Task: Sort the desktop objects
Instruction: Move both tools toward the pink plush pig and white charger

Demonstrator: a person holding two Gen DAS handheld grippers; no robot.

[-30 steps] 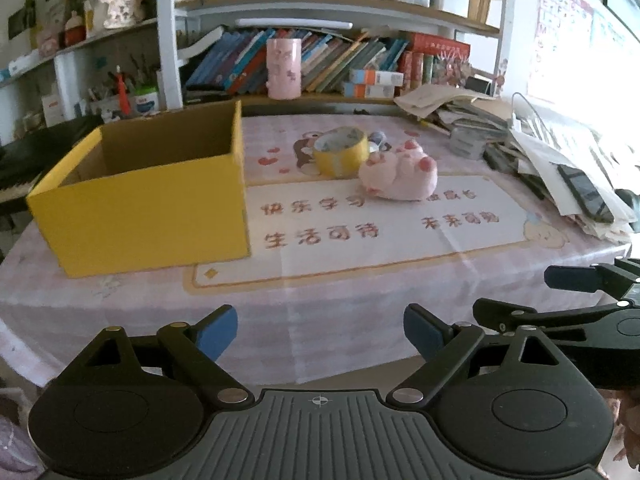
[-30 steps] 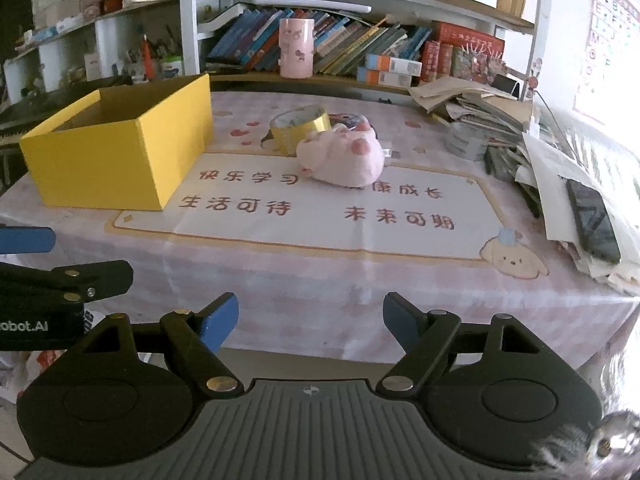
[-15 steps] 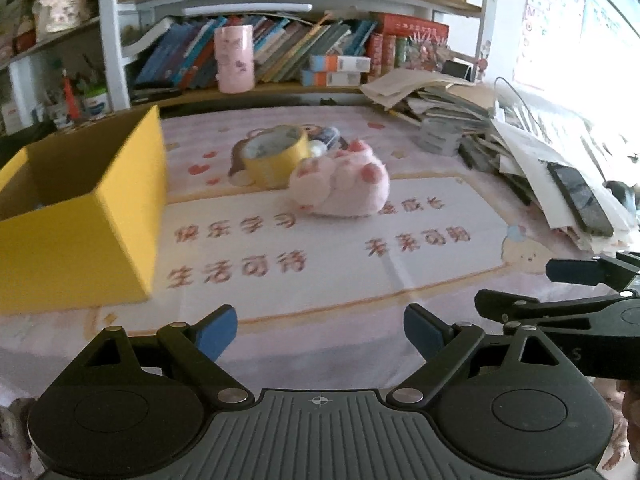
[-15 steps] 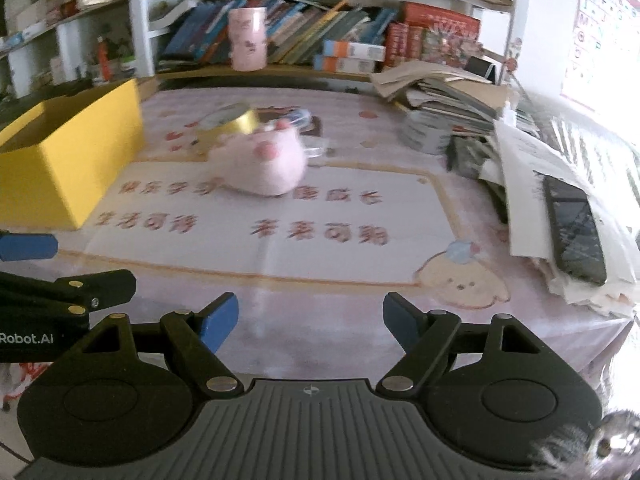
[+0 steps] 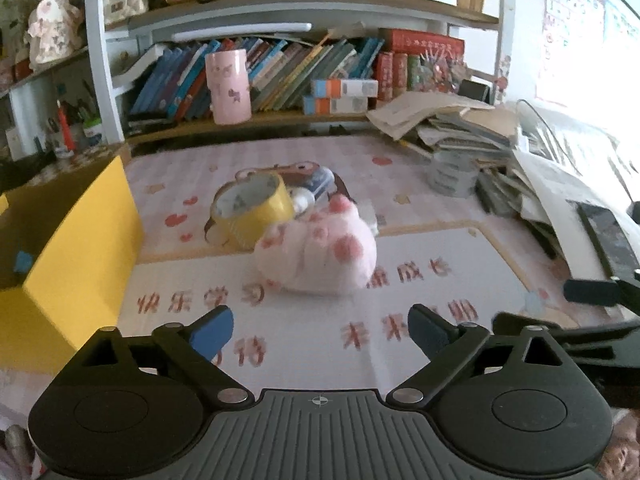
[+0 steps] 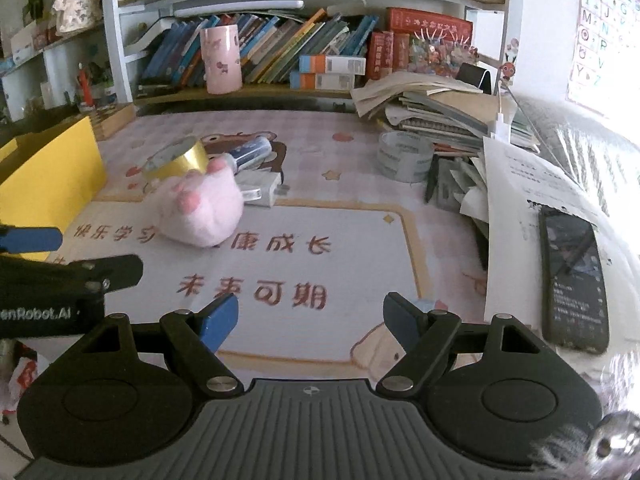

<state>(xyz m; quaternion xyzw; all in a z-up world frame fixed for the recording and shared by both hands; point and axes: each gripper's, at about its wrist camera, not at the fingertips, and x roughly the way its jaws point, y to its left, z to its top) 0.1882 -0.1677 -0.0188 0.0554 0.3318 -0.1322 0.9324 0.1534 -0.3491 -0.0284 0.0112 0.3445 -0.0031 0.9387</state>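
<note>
Both grippers — left, right — fingers spread, holding nothing, low over counter. Pink plush paw mid-mat, touching yellow tape roll behind it — toes up, away from cameras. Yellow box left.

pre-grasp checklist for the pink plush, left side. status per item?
1. Left gripper open, nothing held: ok.
2. Right gripper open, nothing held: ok.
3. Pink plush ahead of left gripper, not yet between its fingers: ok.
4. Plush free of neighbours: not ok, yellow tape roll sits right against it.
5. Yellow box open-topped: ok.
6. Room inside box: cannot tell, interior mostly hidden.
</note>
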